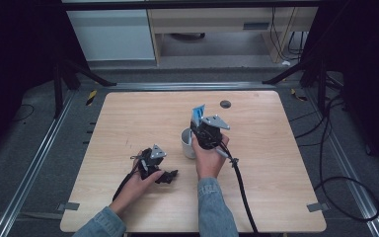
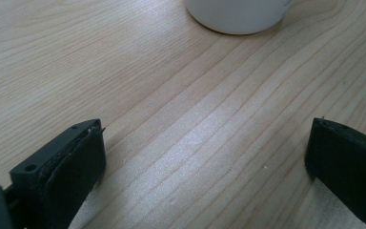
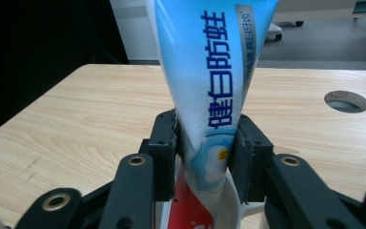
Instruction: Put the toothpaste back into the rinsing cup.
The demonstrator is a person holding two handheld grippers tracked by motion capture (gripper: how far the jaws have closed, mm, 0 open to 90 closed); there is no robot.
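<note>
**Blue-and-white toothpaste tube standing in the white cup, between my right jaws**

Pale wood is lying under both of my hands. Nearest to me, my left gripper (image 1: 154, 163) is resting low on the tabletop (image 1: 128, 123), and I am holding it with its jaws standing wide, nothing but bare wood grain between them. In the left gripper view the rounded base of the white cup (image 2: 240, 16) is showing just ahead of those open jaws, apart from them.

A little farther out, my right hand (image 1: 208, 159) is gripping the right gripper (image 3: 205, 143) directly over the cup (image 1: 188, 143). Its jaws are sitting narrow, one on each side of the toothpaste tube (image 3: 209, 95); the pads are lying right along the tube, though I cannot tell whether they are pressing it or have only just let go. The tube is standing upright, its red lower end down inside the cup and its flat blue tail (image 1: 198, 113) rising above the gripper.

Beyond the tube, a small round grey hole (image 1: 225, 103) is sitting in the tabletop near its far edge.
</note>
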